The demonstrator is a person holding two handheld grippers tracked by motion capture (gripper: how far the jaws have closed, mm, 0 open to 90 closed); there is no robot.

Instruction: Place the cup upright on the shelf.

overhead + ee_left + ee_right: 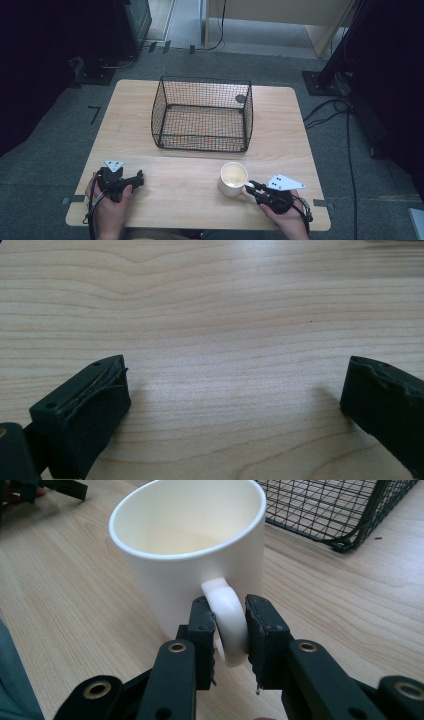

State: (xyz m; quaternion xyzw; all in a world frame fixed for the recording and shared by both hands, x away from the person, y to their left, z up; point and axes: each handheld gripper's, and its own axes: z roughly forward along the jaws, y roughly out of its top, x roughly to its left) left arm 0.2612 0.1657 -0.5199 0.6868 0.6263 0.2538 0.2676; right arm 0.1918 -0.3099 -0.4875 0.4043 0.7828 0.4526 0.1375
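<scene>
Right gripper (230,630) clamps mug (195,545) handle; left gripper (235,405) gapes empty. We lift slow, keep mug level, clear basket (202,114) rim.

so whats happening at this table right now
A person holds a gripper in each hand at a wooden table. The right gripper is clamped on the handle of an empty white mug, near the table's front edge. The left gripper rests open over bare wood. A black wire basket sits empty farther back.
</scene>
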